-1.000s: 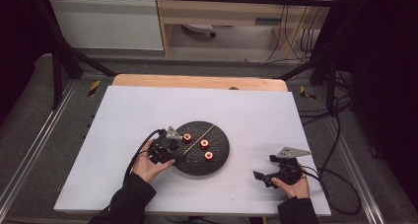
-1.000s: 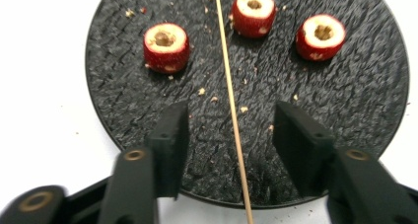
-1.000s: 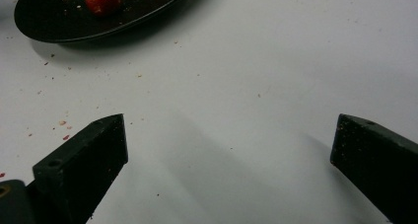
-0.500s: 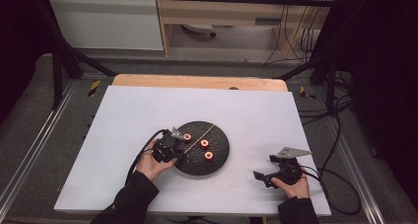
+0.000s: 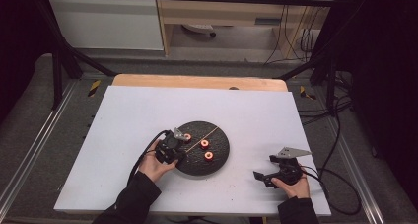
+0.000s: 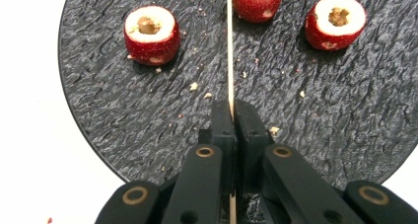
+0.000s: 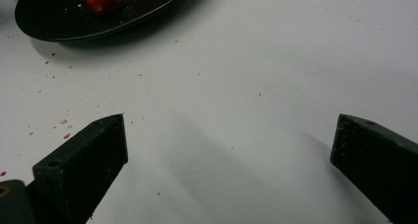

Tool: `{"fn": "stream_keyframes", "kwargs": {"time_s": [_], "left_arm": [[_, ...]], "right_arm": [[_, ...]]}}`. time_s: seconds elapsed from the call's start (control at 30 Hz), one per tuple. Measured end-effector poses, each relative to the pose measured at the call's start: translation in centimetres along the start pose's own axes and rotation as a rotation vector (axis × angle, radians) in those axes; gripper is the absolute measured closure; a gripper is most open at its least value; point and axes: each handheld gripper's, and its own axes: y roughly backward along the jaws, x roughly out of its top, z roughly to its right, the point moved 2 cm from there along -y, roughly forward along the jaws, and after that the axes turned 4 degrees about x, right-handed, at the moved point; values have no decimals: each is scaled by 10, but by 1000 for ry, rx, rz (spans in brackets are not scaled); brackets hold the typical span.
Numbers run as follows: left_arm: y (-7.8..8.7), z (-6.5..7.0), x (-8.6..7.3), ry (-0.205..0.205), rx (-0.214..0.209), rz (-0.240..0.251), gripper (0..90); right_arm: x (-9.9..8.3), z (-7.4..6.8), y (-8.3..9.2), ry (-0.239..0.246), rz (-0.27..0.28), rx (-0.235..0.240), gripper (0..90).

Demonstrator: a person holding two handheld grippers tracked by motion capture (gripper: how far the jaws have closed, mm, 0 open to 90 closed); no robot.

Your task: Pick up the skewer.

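The left gripper (image 6: 231,110) has just closed its jaws on a thin wooden skewer (image 6: 229,46) lying across the black slate plate (image 6: 98,110); three hollowed red fruit pieces (image 6: 150,34) remain unskewered; the right gripper (image 7: 226,150) rests wide open on the table

Both forearms are covered by dark, long sleeves (image 5: 130,202) that end at the wrists. A black two-jaw gripper is carried in each hand. On the left gripper (image 6: 231,110) flat black links are seen, joined by round brass-coloured pins, and small holes are drilled near their ends. A thick black cable (image 5: 143,155) is attached to it. The right gripper (image 5: 262,177) is topped by a grey three-cornered plate (image 5: 292,152), and its blocky black jaws have a matte surface with a small hole.
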Motion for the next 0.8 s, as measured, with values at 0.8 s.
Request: {"fn": "stream_keyframes", "kwargs": {"time_s": [0.8], "left_arm": [[30,-6,-28,63,-3,157,881]], "right_arm": [[0,0,0,-2,1,-4,14]]}}
